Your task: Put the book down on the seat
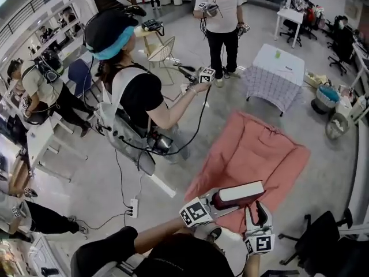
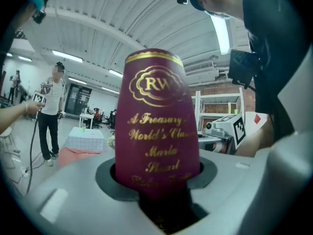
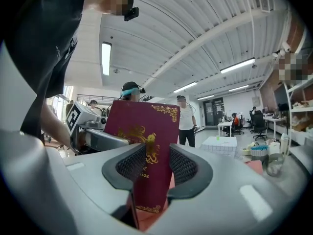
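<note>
Maroon book (image 1: 241, 193) hangs just above the pink seat (image 1: 253, 152), clamped in the left hand-held gripper (image 1: 217, 202); the right hand-held gripper (image 1: 258, 211) straddles its cover, jaws slack.

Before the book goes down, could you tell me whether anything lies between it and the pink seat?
Nothing visible does. The book, gripped at its spine end by the left hand-held gripper, hangs over the near end of the pink seat, whose surface shows only bare, creased fabric.
</note>
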Demonstrator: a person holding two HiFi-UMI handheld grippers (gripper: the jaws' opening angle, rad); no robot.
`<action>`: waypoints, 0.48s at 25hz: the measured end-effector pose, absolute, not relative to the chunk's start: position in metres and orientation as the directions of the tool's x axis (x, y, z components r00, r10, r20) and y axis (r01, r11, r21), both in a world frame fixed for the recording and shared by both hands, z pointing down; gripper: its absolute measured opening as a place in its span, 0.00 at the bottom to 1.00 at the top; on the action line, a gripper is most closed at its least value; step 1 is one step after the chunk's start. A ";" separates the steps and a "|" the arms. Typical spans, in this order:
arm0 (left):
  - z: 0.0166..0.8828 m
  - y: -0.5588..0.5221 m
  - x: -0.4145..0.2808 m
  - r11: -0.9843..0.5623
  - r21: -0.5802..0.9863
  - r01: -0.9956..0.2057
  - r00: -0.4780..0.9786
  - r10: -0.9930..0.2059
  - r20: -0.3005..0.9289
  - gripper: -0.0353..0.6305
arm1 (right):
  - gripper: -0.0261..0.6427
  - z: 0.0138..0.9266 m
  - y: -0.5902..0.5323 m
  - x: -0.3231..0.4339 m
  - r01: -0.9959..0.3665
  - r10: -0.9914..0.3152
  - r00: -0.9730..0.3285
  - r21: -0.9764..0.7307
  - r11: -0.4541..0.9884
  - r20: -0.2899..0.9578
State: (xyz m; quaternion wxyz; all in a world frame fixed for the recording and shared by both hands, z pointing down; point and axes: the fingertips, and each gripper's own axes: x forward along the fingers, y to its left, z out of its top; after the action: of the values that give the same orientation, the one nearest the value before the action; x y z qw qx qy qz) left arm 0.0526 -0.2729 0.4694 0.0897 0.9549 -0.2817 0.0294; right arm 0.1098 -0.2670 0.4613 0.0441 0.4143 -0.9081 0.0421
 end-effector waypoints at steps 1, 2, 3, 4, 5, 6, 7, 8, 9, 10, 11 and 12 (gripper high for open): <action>0.470 -0.275 0.051 -0.827 0.177 -0.533 0.846 -0.525 0.095 0.38 | 0.29 0.461 -0.270 0.106 -0.749 -0.741 -0.661 -0.038 0.662 0.116; 0.471 -0.278 0.049 -0.830 0.197 -0.523 0.852 -0.517 0.086 0.38 | 0.30 0.460 -0.273 0.104 -0.743 -0.736 -0.667 -0.038 0.668 0.115; 0.471 -0.281 0.047 -0.831 0.214 -0.513 0.857 -0.509 0.078 0.39 | 0.31 0.458 -0.275 0.102 -0.740 -0.733 -0.670 -0.038 0.671 0.113; 0.469 -0.285 0.045 -0.833 0.228 -0.504 0.862 -0.502 0.073 0.39 | 0.31 0.457 -0.278 0.100 -0.737 -0.731 -0.674 -0.036 0.674 0.112; 0.468 -0.289 0.042 -0.834 0.239 -0.497 0.865 -0.496 0.068 0.39 | 0.31 0.456 -0.282 0.097 -0.734 -0.727 -0.678 -0.033 0.679 0.112; 0.467 -0.293 0.038 -0.836 0.244 -0.491 0.869 -0.491 0.066 0.39 | 0.31 0.455 -0.286 0.095 -0.729 -0.723 -0.682 -0.028 0.684 0.111; 0.467 -0.297 0.035 -0.840 0.245 -0.485 0.872 -0.485 0.064 0.39 | 0.31 0.454 -0.289 0.092 -0.725 -0.719 -0.686 -0.023 0.688 0.109; 0.467 -0.300 0.033 -0.845 0.244 -0.476 0.877 -0.476 0.061 0.39 | 0.31 0.454 -0.292 0.091 -0.723 -0.717 -0.689 -0.017 0.691 0.107; 0.468 -0.303 0.032 -0.851 0.243 -0.465 0.883 -0.465 0.059 0.39 | 0.31 0.454 -0.294 0.091 -0.722 -0.717 -0.689 -0.013 0.691 0.104; 0.468 -0.306 0.031 -0.858 0.242 -0.453 0.889 -0.454 0.058 0.39 | 0.32 0.454 -0.297 0.092 -0.724 -0.720 -0.687 -0.009 0.690 0.102; 0.469 -0.308 0.030 -0.864 0.238 -0.443 0.895 -0.442 0.059 0.39 | 0.32 0.453 -0.300 0.093 -0.727 -0.723 -0.684 -0.007 0.687 0.100; 0.469 -0.311 0.029 -0.871 0.233 -0.433 0.900 -0.431 0.062 0.39 | 0.32 0.453 -0.303 0.093 -0.730 -0.726 -0.680 -0.006 0.683 0.098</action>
State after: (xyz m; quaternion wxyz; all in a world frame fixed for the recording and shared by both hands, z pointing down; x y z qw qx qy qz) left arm 0.0291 -0.3107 0.4694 0.1215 0.9671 -0.2235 0.0042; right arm 0.0932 -0.3027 0.4526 0.0438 0.3974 -0.9163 0.0222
